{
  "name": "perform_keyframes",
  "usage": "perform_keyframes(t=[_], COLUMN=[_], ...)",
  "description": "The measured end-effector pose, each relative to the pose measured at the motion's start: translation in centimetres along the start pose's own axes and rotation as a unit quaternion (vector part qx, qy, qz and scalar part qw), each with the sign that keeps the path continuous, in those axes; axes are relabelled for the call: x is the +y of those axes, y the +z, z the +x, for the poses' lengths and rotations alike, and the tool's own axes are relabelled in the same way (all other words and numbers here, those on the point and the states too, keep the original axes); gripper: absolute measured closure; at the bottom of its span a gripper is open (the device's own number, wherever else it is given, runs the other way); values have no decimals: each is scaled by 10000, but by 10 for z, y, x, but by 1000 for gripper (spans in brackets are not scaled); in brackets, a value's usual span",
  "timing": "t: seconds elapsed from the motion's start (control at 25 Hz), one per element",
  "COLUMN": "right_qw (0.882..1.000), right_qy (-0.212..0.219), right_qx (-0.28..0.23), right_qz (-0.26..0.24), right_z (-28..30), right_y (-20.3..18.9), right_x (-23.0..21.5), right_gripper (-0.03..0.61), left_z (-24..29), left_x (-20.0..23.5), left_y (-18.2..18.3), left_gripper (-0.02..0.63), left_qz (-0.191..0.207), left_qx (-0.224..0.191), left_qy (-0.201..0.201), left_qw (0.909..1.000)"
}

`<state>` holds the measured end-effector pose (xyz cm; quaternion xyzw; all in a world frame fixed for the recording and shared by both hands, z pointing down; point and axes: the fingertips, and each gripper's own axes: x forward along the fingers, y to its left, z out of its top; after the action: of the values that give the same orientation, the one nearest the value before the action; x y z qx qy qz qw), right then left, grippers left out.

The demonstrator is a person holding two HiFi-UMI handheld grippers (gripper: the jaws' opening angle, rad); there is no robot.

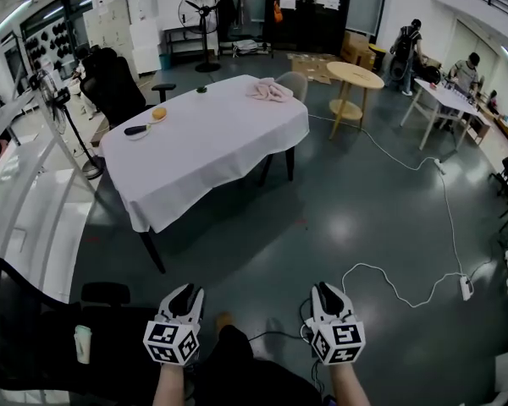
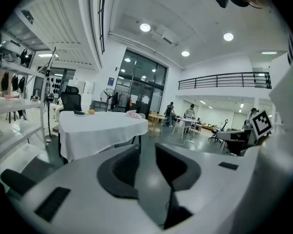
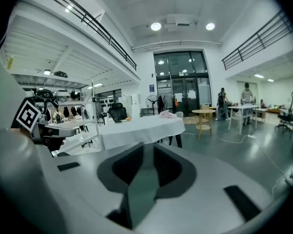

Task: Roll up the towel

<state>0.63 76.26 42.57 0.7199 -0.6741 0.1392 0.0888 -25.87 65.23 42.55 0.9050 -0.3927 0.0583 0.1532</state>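
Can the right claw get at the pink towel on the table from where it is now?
Probably not yet. The towel lies at the far end of the table, and a wide stretch of floor separates the right claw from it. Nothing seems to block the way; it must be carried closer.

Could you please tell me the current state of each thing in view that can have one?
White tablecloth: spread flat, draped over the edges.
Pink cloth towel: crumpled, not yet rolled, lying at the tablecloth's far end.
Left tongs: slightly open, empty.
Right tongs: shut, empty.
White floor cable: loose, lying in loops.
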Motion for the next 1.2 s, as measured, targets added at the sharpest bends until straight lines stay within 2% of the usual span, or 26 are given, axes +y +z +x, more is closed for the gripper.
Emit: perform_keyframes(t=[0.08,0.12,0.16,0.4,0.6,0.8,1.2], right_qw=[9999,9998,9997,9997,9998,9999,9999], right_qy=[131,151,141,121,123,88,-164], right_qx=[105,155,188,201,148,109,3], right_qz=[36,48,58,89,-18,-13,18], right_z=[-1,-2,-4,-5,20,63,152], right_y=[-6,-9,-12,-16,-4,13,66], right_x=[4,4,5,-1,-4,-14,-38], right_gripper=[350,302,290,276,272,270,270], left_z=[0,-1,-2,8,32,78,179], left_x=[0,0,1,-6,2,20,55], left_y=[-6,-8,-9,-3,10,26,81], left_gripper=[358,308,284,261,261,258,259], left_qz=[-185,-251,-282,-87,-74,-64,117], left_qx=[64,68,58,49,-39,-24,-50], left_qy=[-76,-91,-102,-272,-297,-407,-693], left_qw=[9998,9996,9995,9996,9995,9991,9975])
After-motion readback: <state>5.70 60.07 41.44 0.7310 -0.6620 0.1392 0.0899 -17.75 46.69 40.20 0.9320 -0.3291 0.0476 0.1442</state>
